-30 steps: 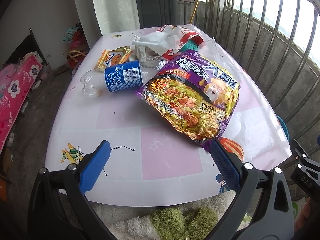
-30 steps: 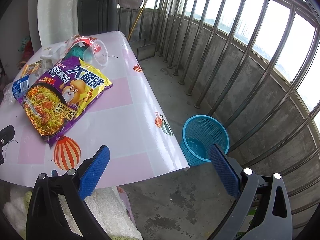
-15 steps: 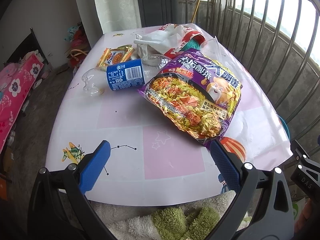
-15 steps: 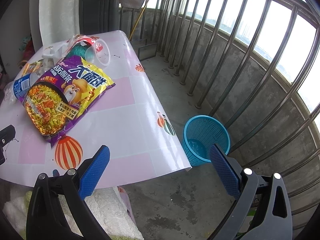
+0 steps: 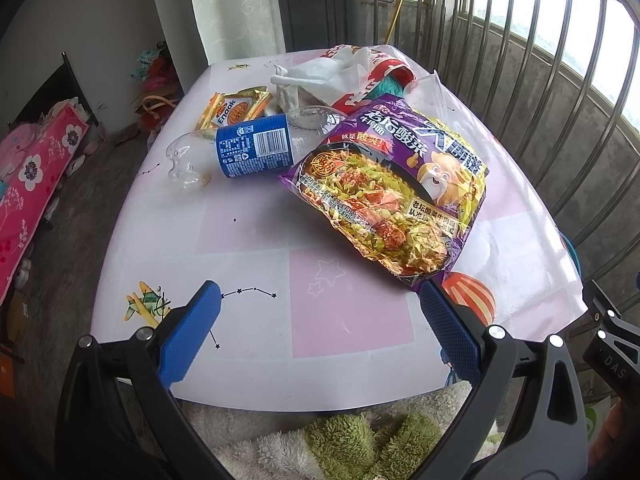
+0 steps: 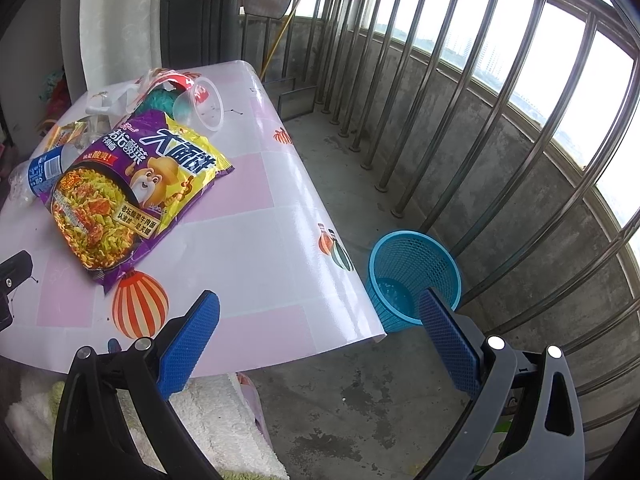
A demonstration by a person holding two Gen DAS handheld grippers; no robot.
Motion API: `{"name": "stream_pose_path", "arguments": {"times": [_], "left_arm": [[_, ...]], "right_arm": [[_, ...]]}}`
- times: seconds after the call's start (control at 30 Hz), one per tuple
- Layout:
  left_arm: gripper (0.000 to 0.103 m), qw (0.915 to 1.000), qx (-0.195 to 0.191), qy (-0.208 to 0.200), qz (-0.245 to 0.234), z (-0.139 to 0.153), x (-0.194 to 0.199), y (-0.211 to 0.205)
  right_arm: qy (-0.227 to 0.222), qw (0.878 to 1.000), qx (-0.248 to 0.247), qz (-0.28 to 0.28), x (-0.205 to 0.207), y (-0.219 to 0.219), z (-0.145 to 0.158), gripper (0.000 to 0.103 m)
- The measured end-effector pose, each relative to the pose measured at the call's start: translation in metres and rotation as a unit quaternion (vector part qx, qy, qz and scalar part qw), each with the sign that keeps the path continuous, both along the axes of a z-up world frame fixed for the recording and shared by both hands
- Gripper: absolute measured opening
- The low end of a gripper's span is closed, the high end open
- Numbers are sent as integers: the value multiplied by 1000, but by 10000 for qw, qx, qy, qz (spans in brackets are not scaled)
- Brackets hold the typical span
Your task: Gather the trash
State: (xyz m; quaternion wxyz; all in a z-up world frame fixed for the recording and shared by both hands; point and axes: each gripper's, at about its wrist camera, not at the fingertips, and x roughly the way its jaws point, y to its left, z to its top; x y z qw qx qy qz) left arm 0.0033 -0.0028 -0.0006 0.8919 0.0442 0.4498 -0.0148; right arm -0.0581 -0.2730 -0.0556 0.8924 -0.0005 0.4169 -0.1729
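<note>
Table (image 5: pixel 248 240) trash: noodle pack (image 5: pixel 392 196) hides bottle (image 5: pixel 240 150) neck, cup (image 6: pixel 202 104) partly

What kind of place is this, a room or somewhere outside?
Most likely an enclosed home balcony: metal railing bars above a bare concrete wall and floor, and a table with household trash.

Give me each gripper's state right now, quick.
Left gripper: open, holding nothing, above the table's near edge.
Right gripper: open, holding nothing.
</note>
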Motion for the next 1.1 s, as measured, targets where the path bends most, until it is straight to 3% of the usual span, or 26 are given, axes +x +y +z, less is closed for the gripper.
{"name": "stream_pose_path", "arguments": {"times": [0.6,0.87,0.97,1.1], "left_arm": [[96,9999,-27,9,155,0,4,8],[96,9992,21,-197,354,5,14,24],[96,9981,56,-346,512,10,22,34],[96,9964,109,-565,631,17,37,49]], "right_arm": [[-3,9999,30,139,2,7,-2,97],[-274,9986,48,441,18,18,4,97],[-353,9959,316,768,31,24,6,97],[-564,9835,1217,1216,50,26,7,97]]}}
